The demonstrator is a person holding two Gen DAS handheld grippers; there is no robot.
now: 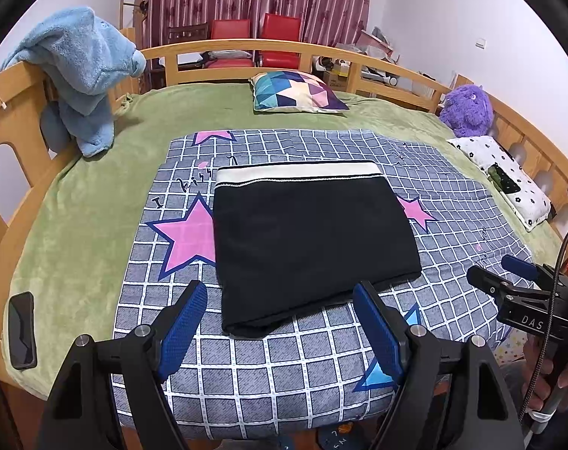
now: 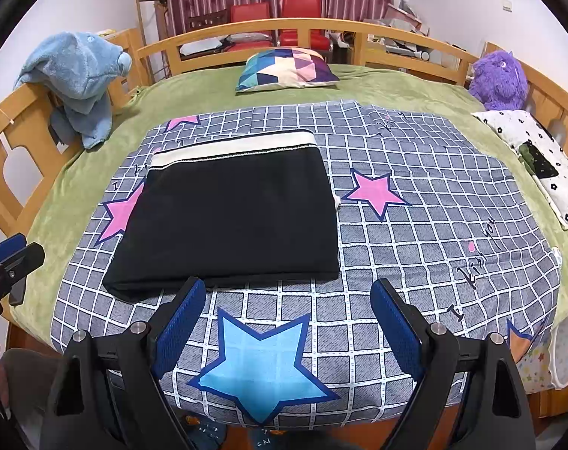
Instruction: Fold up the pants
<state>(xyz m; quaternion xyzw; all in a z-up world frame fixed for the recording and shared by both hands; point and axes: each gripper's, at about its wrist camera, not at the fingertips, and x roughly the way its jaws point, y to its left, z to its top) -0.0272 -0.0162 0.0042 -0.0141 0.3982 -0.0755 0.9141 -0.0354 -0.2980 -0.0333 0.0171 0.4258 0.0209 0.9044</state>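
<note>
Judging from the compact black rectangle the pants [image 1: 310, 240] now make on the checked star quilt [image 1: 269, 367], white waistband [image 1: 297, 175] at the far edge, we think the folding is close to done, so our care goes into leaving it tidy. Both the left gripper [image 1: 280, 333] and the right gripper [image 2: 285, 328] hover at the near edge with fingers spread wide and holding nothing. If we want one more fold, we would pinch the two near corners together, lift evenly and lay them on the waistband, keeping the layers from sliding
</note>
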